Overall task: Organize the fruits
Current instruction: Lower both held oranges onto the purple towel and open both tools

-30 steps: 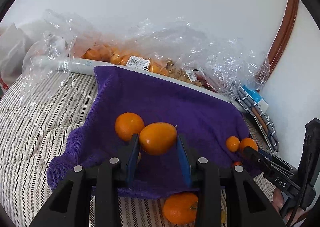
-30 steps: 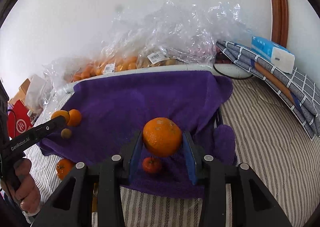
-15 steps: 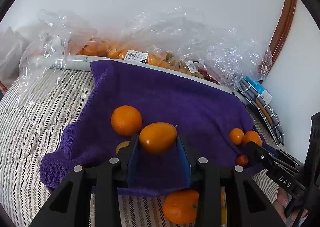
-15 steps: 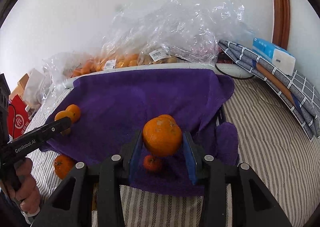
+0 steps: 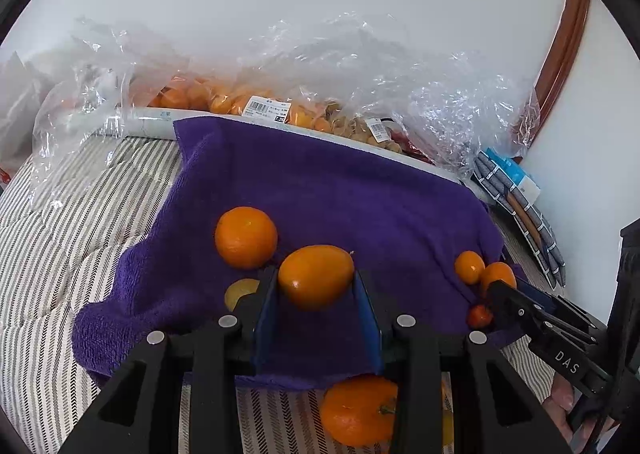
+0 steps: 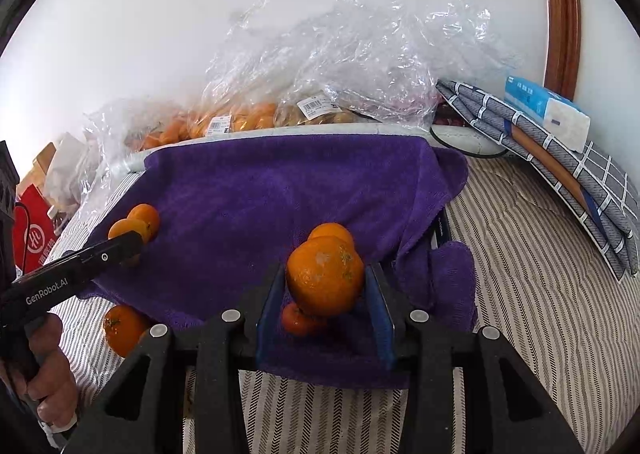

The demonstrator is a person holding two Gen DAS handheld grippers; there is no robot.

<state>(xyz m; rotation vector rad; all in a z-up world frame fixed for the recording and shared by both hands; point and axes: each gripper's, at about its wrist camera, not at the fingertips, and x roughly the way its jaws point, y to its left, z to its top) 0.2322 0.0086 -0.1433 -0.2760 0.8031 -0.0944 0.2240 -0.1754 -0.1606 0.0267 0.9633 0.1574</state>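
Note:
My left gripper [image 5: 316, 280] is shut on a smooth oval orange fruit [image 5: 316, 276], held above the near edge of a purple towel [image 5: 340, 194]. A round orange [image 5: 245, 237] and a small yellow fruit [image 5: 241, 290] lie on the towel to its left. My right gripper [image 6: 325, 281] is shut on a mottled orange [image 6: 325, 274]. Behind that lies another orange [image 6: 331, 232], below it a small red fruit [image 6: 298, 320]. A further orange [image 5: 358, 410] lies on the striped bedding in front of the towel.
Clear plastic bags of oranges and other fruit [image 5: 280, 94] lie along a white rim behind the towel. A folded grey checked cloth [image 6: 560, 166] with a tissue pack [image 6: 548, 110] sits at right. Striped bedding [image 6: 540, 274] surrounds the towel. A red bag [image 6: 34, 230] stands at far left.
Both grippers have drawn back and risen a little with their fruit, so more of the towel shows. An orange has come into view behind the right gripper's orange.

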